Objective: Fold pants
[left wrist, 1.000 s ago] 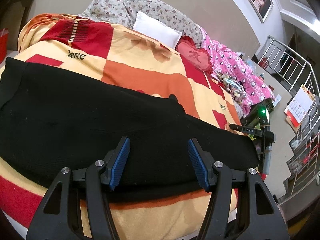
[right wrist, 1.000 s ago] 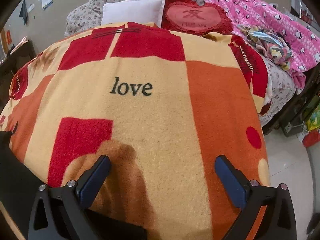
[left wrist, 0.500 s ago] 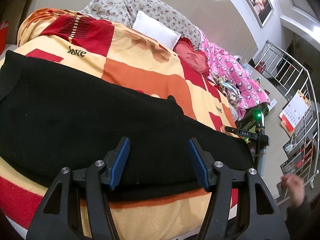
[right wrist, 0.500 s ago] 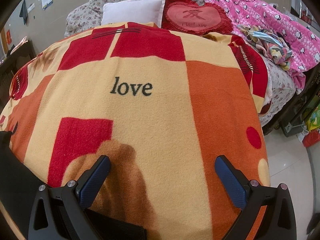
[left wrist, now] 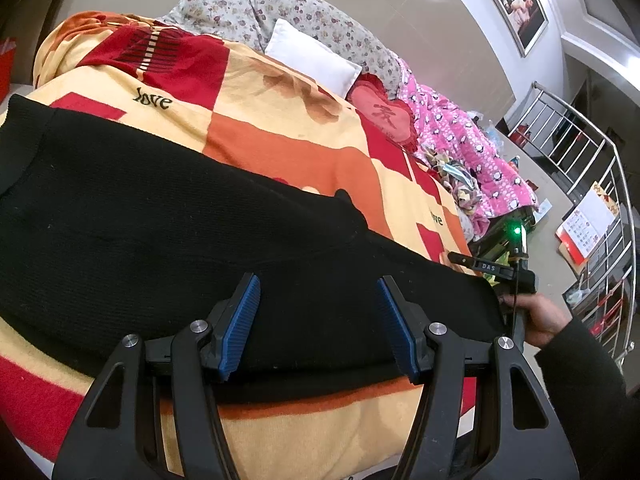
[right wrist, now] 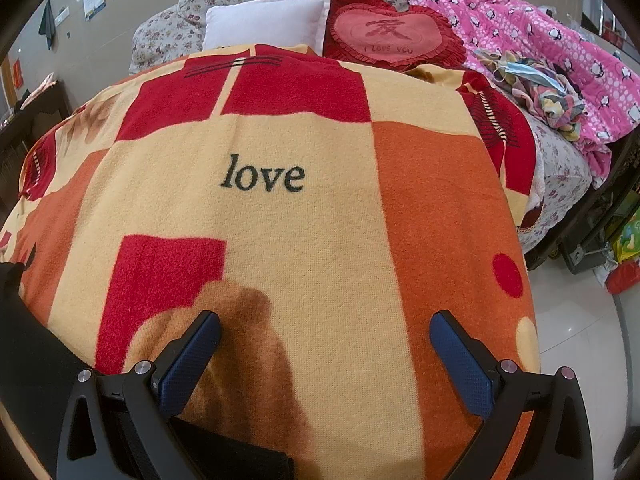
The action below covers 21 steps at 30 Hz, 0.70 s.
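Black pants (left wrist: 168,232) lie spread flat across the near part of a bed covered by an orange, red and yellow blanket (left wrist: 280,136). My left gripper (left wrist: 318,292) is open, its blue pads hovering over the pants' near edge, holding nothing. My right gripper (right wrist: 325,334) is open and empty above bare blanket (right wrist: 304,248); the pants (right wrist: 28,344) show only at the left and bottom edge of that view. In the left wrist view the right gripper's body (left wrist: 516,280), held by a hand, sits past the pants' right end.
A white pillow (left wrist: 312,60), a red heart cushion (left wrist: 380,112) and a pink quilt (left wrist: 472,148) lie at the bed's head and far side. A metal railing (left wrist: 592,184) stands right. Tiled floor (right wrist: 576,320) borders the bed's right edge.
A hand has come into the left wrist view and taken hold of the right gripper's handle. The left gripper shifted slightly; the right wrist view is unchanged.
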{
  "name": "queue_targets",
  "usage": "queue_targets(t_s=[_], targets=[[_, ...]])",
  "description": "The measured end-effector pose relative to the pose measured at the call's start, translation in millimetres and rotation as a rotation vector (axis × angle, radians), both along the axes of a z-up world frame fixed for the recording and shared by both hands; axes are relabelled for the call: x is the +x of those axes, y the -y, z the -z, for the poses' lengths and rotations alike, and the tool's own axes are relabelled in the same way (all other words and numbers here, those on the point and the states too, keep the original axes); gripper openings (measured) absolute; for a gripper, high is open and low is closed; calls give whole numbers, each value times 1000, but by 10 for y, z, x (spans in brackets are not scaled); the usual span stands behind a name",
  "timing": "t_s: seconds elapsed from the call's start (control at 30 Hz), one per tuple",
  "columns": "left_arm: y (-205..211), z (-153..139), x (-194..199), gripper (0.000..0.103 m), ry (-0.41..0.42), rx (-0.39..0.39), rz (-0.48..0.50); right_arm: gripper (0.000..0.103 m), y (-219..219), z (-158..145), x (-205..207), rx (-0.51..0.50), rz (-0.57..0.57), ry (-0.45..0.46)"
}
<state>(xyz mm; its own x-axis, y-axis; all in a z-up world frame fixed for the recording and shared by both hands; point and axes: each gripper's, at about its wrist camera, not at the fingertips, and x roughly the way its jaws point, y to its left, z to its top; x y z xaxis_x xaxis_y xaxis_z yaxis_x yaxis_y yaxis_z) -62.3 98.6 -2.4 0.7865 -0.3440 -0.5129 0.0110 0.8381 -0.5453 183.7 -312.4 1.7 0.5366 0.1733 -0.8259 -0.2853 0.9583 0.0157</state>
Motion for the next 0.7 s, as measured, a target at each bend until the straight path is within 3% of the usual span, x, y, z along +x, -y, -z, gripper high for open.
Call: queue_targets(t_s=[0.3,0.4,0.47,0.5,0.53,0.63,0.67,0.7], targets=[[-13,10,8,61,1,-9,2,102,91,-32,-89,-26,-25,-21],[-23,20,13,61,3,-16,2,96,304,-105,-359,-100,36,-4],[-16,22,17,61,2,-15,2,80,417,-198,-554,-109,109,13],[-7,22,19,61,2,-12,3,74,450,-281,-672,-78,131,37],[-8,20,16,62,3,-11,5,73,466,-388,-833,-21,139,83],[-3,18,10,62,0,-5,5,73,347,-637,-1404,178,20,277],[0,16,8,63,-1,-1,6,73,202,-598,-1516,185,-47,268],[8,14,9,63,-2,5,8,65,87,-541,-1561,174,-79,252]])
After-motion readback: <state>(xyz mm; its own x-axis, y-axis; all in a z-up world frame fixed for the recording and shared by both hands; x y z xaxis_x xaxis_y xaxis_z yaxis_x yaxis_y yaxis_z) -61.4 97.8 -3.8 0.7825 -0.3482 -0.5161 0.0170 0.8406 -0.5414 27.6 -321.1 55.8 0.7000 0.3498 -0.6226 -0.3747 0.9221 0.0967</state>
